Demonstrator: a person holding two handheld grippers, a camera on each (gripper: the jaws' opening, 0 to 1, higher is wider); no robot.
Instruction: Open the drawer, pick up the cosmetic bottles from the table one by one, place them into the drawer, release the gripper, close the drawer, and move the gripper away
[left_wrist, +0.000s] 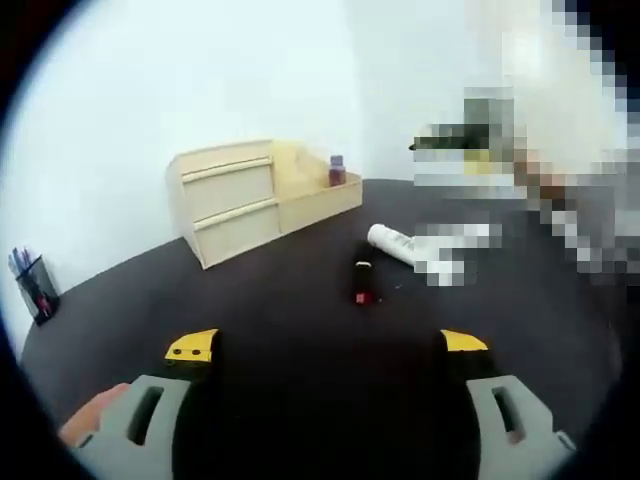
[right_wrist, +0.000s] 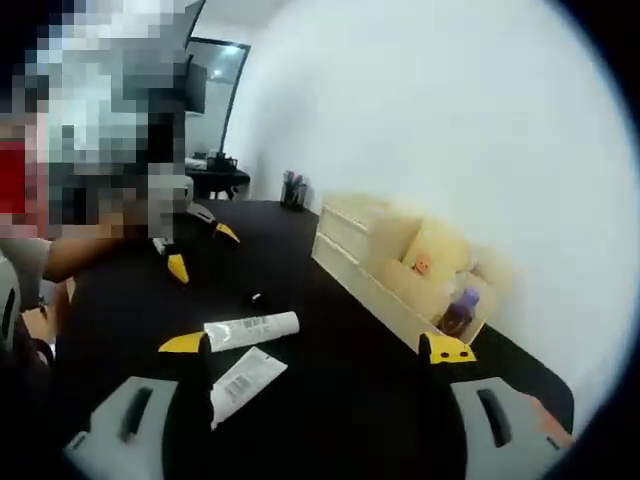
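The left tongs (left_wrist: 327, 345) hung released above the black table (left_wrist: 300, 400), their yellow-tipped jaws set wide apart with nothing between them. Ahead of them, on the table, lay a small dark bottle (left_wrist: 363, 283) with a red end, and just beyond it a white tube (left_wrist: 390, 243) lay on its side. Farther back stood the pale wooden organizer (left_wrist: 255, 195), its two drawers (left_wrist: 232, 205) both shut at the left part and an open-topped tray at the right, where a small purple bottle (left_wrist: 337, 171) stood upright. A dark pen holder (left_wrist: 36, 287) stood well apart at the table's far left edge. The right tongs (right_wrist: 317, 346) were likewise released, jaws wide and holding nothing, hovering over the same table (right_wrist: 330, 400). Between and just past their jaws lay the white tube (right_wrist: 252, 329) and, beside it and nearer the left jaw, a flat white tube (right_wrist: 243, 380); a small dark item (right_wrist: 257, 298) lay a little farther off, too small to make out. To the right stood the organizer (right_wrist: 385, 265), with the purple bottle (right_wrist: 460, 310) upright in its open tray. The left tongs (right_wrist: 200, 250) showed farther back in the right gripper view, over the table, open as well. A pen holder (right_wrist: 293, 190) stood near the far end of the table.
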